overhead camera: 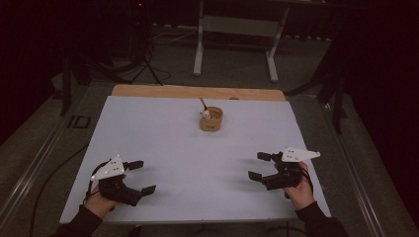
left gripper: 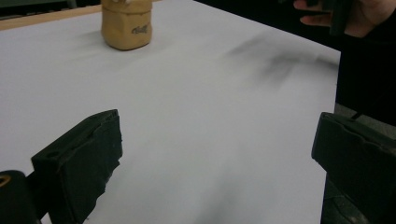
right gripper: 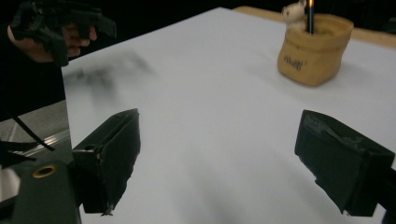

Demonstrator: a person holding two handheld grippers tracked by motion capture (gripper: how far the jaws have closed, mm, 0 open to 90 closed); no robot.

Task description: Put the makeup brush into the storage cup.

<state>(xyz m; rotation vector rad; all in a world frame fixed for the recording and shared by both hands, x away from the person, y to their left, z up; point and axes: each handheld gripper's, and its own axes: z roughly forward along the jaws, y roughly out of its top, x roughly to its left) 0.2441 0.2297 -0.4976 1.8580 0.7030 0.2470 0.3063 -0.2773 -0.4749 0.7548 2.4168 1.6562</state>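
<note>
A small tan pouch-like cup [overhead camera: 211, 119] stands on the white table sheet [overhead camera: 188, 148] toward the far middle, with a dark stick and a small white figure poking out of it. The same tan cup [left gripper: 127, 24] shows far off in the left gripper view, and the tan cup [right gripper: 314, 48] in the right gripper view. My left gripper [overhead camera: 141, 177] hovers near the front left, open, nothing between its jaws. My right gripper [overhead camera: 259, 165] hovers near the front right, open and empty too. Both are well short of the cup.
A wooden board edge [overhead camera: 197, 92] runs along the far side of the sheet. Beyond it on the dark floor stand a white metal frame [overhead camera: 237, 29] and a tripod with cables [overhead camera: 143, 64]. A wide stretch of bare sheet lies between the grippers and the cup.
</note>
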